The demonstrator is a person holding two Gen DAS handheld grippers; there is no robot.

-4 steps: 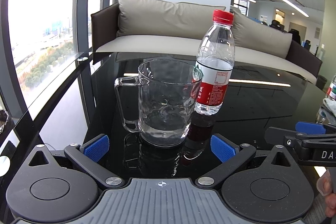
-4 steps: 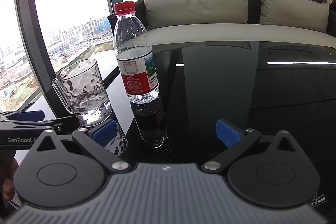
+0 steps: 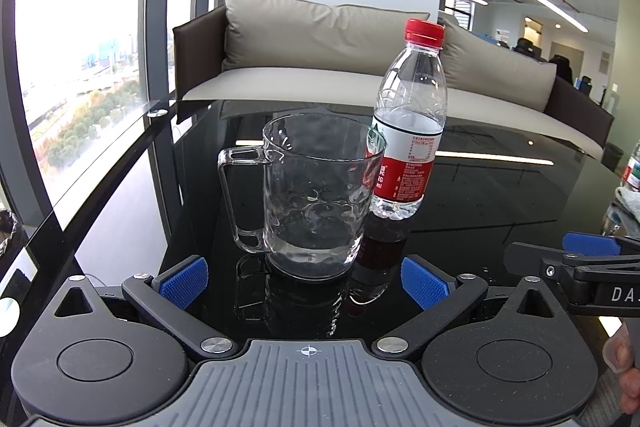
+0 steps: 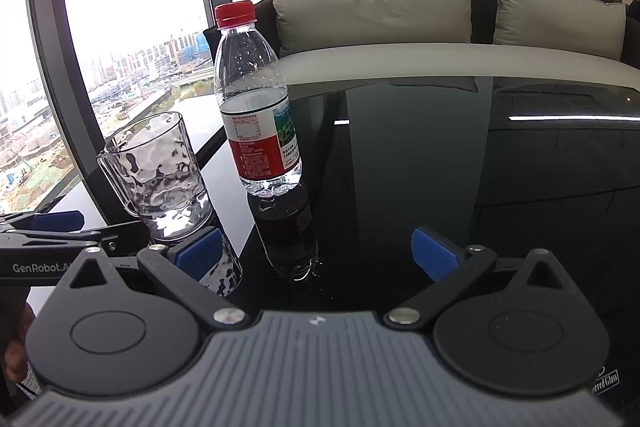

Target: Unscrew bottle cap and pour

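Note:
A clear plastic water bottle (image 3: 408,131) with a red cap (image 3: 425,33) and a red-and-white label stands upright on the black glass table (image 3: 500,203). It is about half full. A clear glass mug (image 3: 316,195) with its handle to the left stands just in front and left of it. My left gripper (image 3: 306,281) is open and empty, just short of the mug. In the right wrist view the bottle (image 4: 256,123), its cap (image 4: 235,14) and the mug (image 4: 158,175) stand ahead and left. My right gripper (image 4: 318,253) is open and empty, close to the bottle's base.
A sofa (image 3: 360,83) with beige cushions stands behind the table. Tall windows (image 3: 80,67) run along the left. The table's left edge (image 3: 120,163) lies close to the mug. The right gripper's arm (image 3: 580,267) shows at the right of the left wrist view.

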